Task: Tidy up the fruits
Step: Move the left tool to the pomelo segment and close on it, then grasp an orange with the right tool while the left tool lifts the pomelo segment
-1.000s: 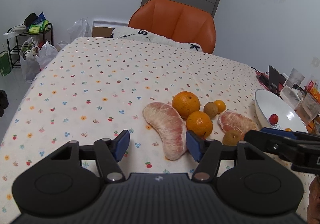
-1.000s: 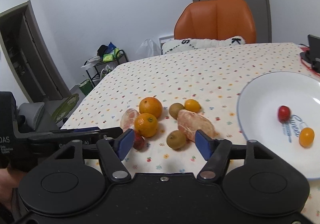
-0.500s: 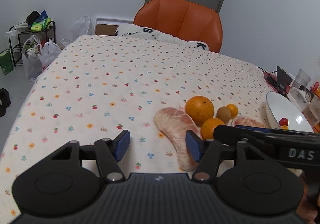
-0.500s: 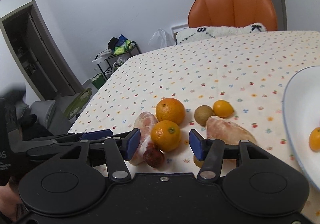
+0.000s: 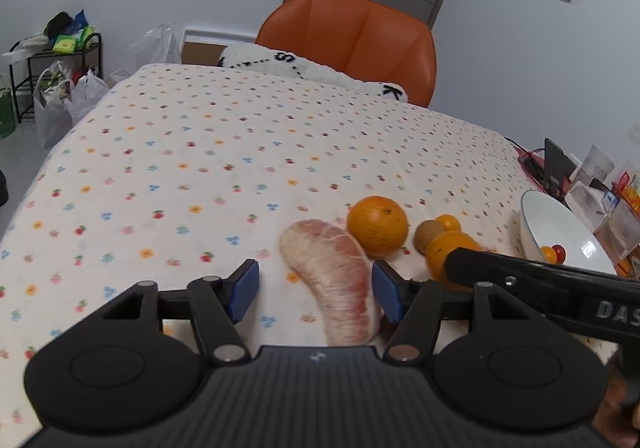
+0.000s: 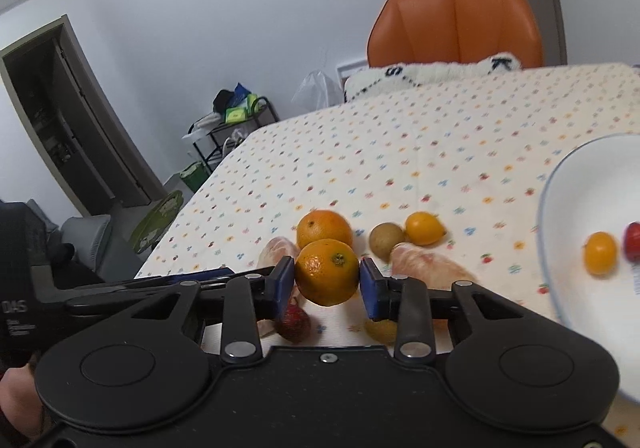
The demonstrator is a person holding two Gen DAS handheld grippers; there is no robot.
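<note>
On the dotted tablecloth lies a cluster of fruit. My right gripper (image 6: 327, 284) is shut on a small orange (image 6: 327, 272), both blue pads pressing its sides. Behind it sit a larger orange (image 6: 324, 228), a kiwi (image 6: 386, 240), a small yellow citrus (image 6: 425, 228) and a peeled pomelo segment (image 6: 432, 268). A dark red fruit (image 6: 294, 322) lies under the left finger. My left gripper (image 5: 316, 290) is open around another pomelo segment (image 5: 336, 276), which lies close to its right pad. The white bowl (image 6: 592, 175) at the right holds two small tomatoes.
An orange chair (image 5: 352, 43) with a white cushion (image 5: 312, 67) stands at the table's far edge. Boxes and a phone (image 5: 560, 167) crowd the right edge behind the bowl (image 5: 552, 215). A rack with bags (image 5: 56, 59) stands on the floor to the left.
My right gripper moved forward onto the small orange and narrowed its fingers until they pressed it. The left gripper shifted, so the pomelo segment now lies between its open fingers.
</note>
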